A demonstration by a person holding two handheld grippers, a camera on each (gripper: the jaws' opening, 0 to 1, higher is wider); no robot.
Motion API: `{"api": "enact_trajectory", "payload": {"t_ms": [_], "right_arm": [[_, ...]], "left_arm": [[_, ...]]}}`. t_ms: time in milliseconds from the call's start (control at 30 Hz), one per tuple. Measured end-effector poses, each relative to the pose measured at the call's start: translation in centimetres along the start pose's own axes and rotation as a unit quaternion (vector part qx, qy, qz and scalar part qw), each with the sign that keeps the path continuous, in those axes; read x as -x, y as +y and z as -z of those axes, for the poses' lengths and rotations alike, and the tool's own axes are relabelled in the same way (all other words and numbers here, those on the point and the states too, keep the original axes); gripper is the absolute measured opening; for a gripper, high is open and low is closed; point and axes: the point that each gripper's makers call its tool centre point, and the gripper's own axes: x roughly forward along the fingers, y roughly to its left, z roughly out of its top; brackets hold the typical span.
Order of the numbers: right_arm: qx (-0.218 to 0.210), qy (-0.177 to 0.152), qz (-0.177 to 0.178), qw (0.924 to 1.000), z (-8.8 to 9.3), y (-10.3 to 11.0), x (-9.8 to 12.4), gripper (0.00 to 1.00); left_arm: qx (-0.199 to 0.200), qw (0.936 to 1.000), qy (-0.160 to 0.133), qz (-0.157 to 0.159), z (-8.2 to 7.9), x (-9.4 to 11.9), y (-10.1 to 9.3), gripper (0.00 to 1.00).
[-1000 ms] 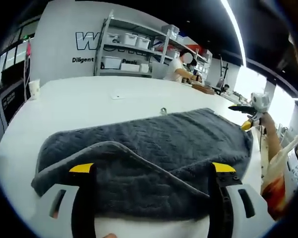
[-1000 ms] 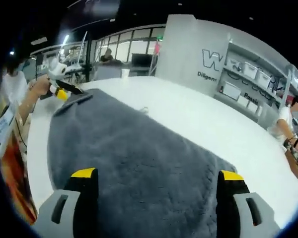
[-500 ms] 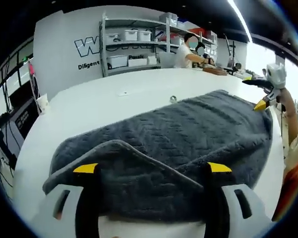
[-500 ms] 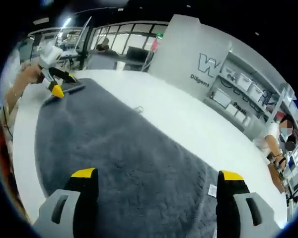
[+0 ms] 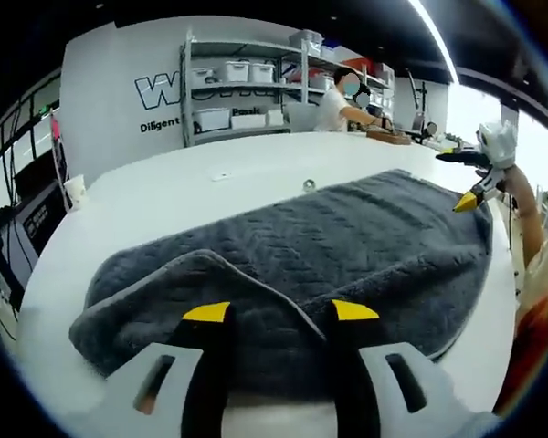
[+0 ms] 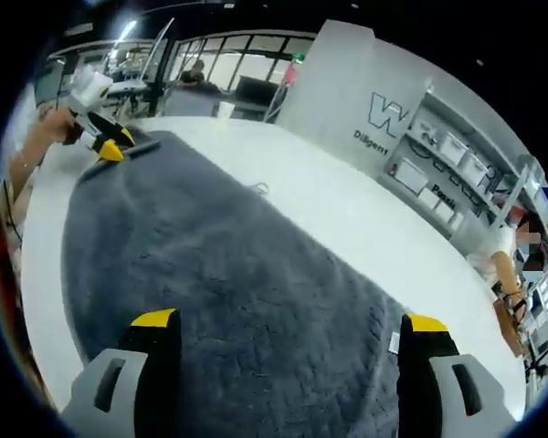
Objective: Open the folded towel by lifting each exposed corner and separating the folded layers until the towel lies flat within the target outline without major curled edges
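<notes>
A dark grey towel (image 5: 347, 237) lies spread along the white table (image 5: 164, 192), its near corner folded back in a rounded flap (image 5: 210, 274). My left gripper (image 5: 280, 312) sits at that flap with its jaws half closed around it, a gap still between the yellow tips. In the right gripper view the towel (image 6: 219, 274) runs away from me and the left gripper (image 6: 105, 146) shows at its far corner. My right gripper (image 6: 283, 319) hangs wide open over the towel's other end, nothing between its fingers. It shows in the left gripper view as the right gripper (image 5: 470, 192), held by a hand.
A small metal object (image 5: 308, 185) lies on the table just beyond the towel. A paper cup (image 5: 74, 190) stands at the table's far left edge. Shelves with bins (image 5: 247, 91) and a person (image 5: 333, 96) are behind the table. A white label (image 6: 394, 342) shows on the towel.
My left gripper's jaws have drawn much closer together around the folded flap. The right gripper stays wide open, its view shifted only slightly.
</notes>
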Motion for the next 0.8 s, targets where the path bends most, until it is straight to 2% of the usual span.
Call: {"api": "enact_trajectory", "payload": {"t_ms": [100,233,300,467,600,667,700,800], "right_arm": [[0.004,0.006,0.0,1.0,0.4,0.0,0.0,0.99],[0.007,0.01,0.001,0.9999,0.7,0.0,0.1,0.99],[0.008,0.012,0.002,0.9999,0.9,-0.1,0.2,0.99],[0.003,0.012,0.002,0.9999,1.0,-0.2,0.2,0.99],[0.009,0.017,-0.002,0.9998,1.2,0.0,0.2,0.99],[0.01,0.017,-0.003,0.9998,1.2,0.1,0.2,0.99],[0.013,0.019,-0.006,0.9997,1.2,0.1,0.3,0.99],[0.019,0.024,-0.008,0.9995,1.4,0.1,0.3,0.99]], "left_arm": [[-0.011,0.9998,-0.016,-0.007,-0.3,0.2,0.2,0.14],[-0.012,0.9998,-0.016,-0.007,0.1,0.3,0.3,0.07],[-0.013,0.9997,-0.021,-0.008,0.1,0.4,0.1,0.06],[-0.009,0.9981,-0.054,-0.03,-0.6,1.2,0.2,0.05],[0.044,0.9929,-0.094,-0.058,-0.3,2.7,0.5,0.05],[0.058,0.9914,-0.099,-0.063,0.0,3.0,0.6,0.05],[0.081,0.9882,-0.109,-0.07,0.4,3.6,0.6,0.05],[0.084,0.9876,-0.109,-0.075,0.8,4.6,0.1,0.05]]}}
